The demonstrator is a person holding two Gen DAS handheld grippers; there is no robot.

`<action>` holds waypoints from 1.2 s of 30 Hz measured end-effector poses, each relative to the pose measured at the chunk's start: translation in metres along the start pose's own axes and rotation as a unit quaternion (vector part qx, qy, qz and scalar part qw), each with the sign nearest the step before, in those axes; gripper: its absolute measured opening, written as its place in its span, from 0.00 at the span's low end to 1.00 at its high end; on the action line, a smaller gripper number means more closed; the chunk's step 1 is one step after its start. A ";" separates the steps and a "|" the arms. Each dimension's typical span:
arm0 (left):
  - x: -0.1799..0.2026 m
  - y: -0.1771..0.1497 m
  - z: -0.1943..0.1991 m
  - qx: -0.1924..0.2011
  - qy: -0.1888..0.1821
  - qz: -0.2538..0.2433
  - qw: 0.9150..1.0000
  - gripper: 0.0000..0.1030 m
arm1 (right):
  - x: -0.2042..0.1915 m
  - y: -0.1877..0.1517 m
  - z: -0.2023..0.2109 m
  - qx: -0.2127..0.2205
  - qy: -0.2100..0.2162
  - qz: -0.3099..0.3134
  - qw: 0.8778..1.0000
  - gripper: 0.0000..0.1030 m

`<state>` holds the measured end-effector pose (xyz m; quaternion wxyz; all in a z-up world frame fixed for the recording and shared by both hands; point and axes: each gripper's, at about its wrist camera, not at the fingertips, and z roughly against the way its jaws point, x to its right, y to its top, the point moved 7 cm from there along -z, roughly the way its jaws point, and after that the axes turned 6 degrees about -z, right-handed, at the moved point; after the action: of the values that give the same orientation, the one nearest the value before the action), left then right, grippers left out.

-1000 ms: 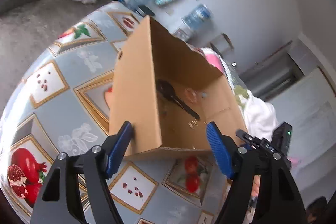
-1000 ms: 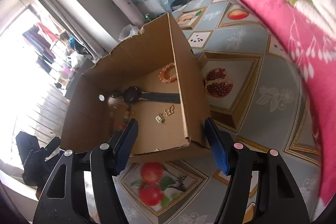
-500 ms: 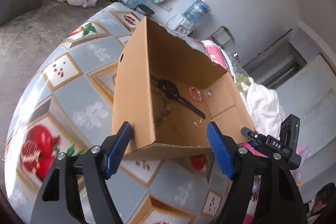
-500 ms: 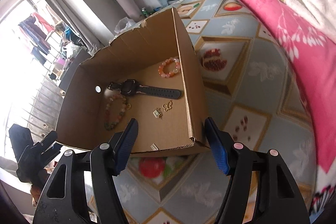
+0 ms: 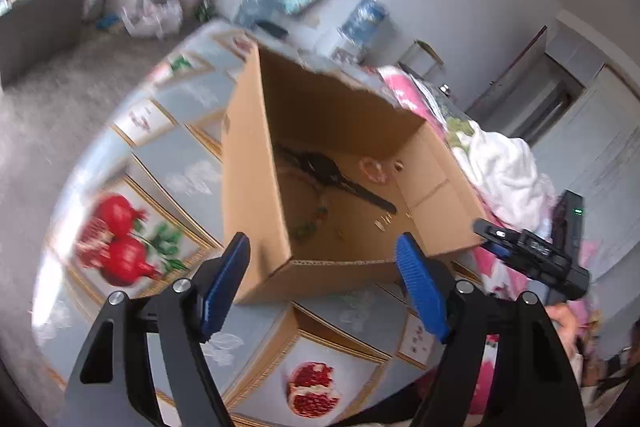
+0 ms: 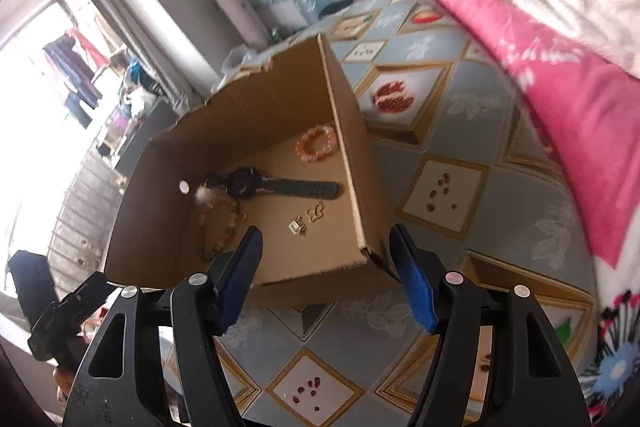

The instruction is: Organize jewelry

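An open cardboard box [image 6: 360, 179] [image 5: 248, 163] stands on the fruit-patterned tablecloth. Inside it lie a black watch [image 6: 272, 185] [image 5: 340, 179], an orange bead bracelet [image 6: 318, 145] [image 5: 372, 169], a multicoloured bead bracelet [image 6: 218, 227] [image 5: 312, 223] and small gold pieces [image 6: 306, 221] [image 5: 384, 221]. My left gripper [image 5: 324, 283] is open and empty, held above the table in front of the box's near wall. My right gripper [image 6: 326, 277] is open and empty, in front of the box's near right corner. The other gripper shows at the right edge of the left wrist view [image 5: 536, 255].
A pink flowered blanket [image 6: 560, 67] with white cloth on it lies along the right of the table. The tablecloth [image 6: 440, 187] [image 5: 168, 155] spreads around the box. Floor, a water bottle and a patterned hanging cloth are beyond the table's far end.
Both grippers have drawn back and risen away from the box, which now sits farther off. The jewelry in the box has not moved. Both stay open.
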<state>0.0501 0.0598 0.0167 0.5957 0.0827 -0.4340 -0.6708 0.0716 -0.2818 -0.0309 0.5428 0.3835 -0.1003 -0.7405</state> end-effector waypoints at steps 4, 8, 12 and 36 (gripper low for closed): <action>0.015 0.005 0.020 0.034 0.051 -0.052 0.997 0.80 | -0.003 -0.007 0.028 0.044 -0.029 0.025 0.998 0.71; 0.035 0.005 0.031 0.053 0.091 -0.096 0.990 0.95 | -0.014 -0.026 0.051 0.074 -0.050 0.067 0.994 0.82; 0.053 -0.001 0.036 0.057 0.100 -0.108 0.987 0.95 | -0.030 -0.049 0.059 0.074 -0.046 0.100 0.991 0.89; 0.057 -0.003 0.030 0.024 0.256 -0.087 0.962 0.95 | -0.071 -0.060 0.049 0.073 -0.097 0.148 0.981 0.92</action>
<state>0.0133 0.0239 0.0560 0.6243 0.3033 -0.2737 -0.6658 0.0029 -0.2092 0.0010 0.6047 0.3294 -0.2623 -0.6760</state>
